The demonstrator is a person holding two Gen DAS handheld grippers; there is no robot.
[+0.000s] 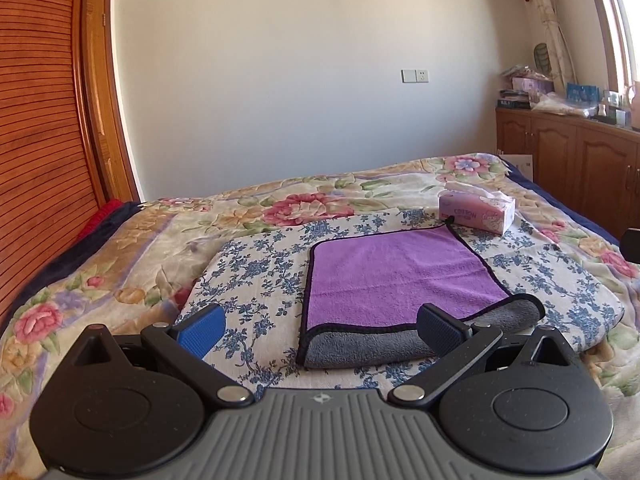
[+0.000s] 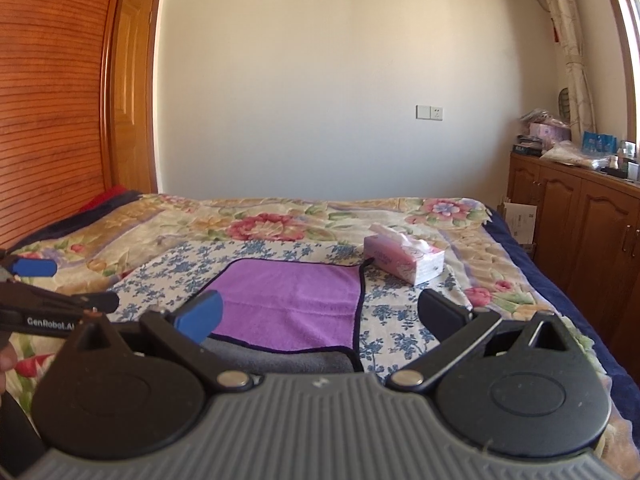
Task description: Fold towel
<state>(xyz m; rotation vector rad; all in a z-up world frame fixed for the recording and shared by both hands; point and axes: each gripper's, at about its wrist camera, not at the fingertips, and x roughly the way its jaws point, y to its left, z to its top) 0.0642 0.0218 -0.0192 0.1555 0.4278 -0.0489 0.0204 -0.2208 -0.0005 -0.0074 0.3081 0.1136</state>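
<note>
Already one fold in | towel (image 1: 396,276) lies on the bed (image 1: 120,248), purple over grey, near edges uneven | left gripper (image 1: 320,330) and right gripper (image 2: 320,316) both spread wide, empty | probably another fold left.

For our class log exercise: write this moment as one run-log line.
towel: folded once, flat on bed | left gripper: open, empty | right gripper: open, empty | tissue box: beyond towel

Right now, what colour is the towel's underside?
Grey under the towel's purple top, clearest in the left wrist view.
</note>
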